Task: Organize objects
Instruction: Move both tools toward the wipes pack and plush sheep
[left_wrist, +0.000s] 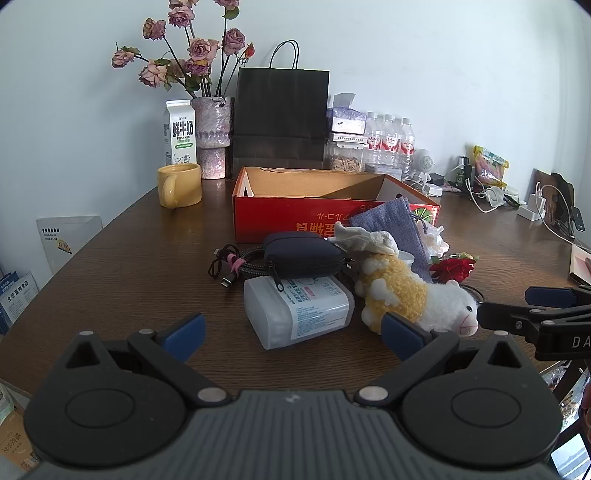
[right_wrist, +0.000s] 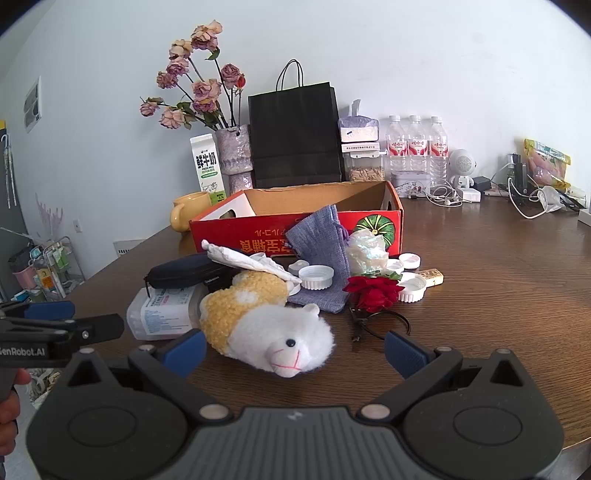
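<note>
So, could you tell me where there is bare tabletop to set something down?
Bare wood lies left of the coiled cable, below the yellow mug, and right of the white caps. It is crowded between the red box and the plush sheep.

left tongs (left_wrist: 293, 334) spread wide, right tongs (right_wrist: 295, 352) spread wide, both empty

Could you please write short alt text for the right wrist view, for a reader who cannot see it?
The open right hand-held gripper hovers just before a white-and-yellow plush sheep lying on a wooden table. Behind it are a grey pouch, a red artificial rose, white lids and an open red cardboard box.
</note>
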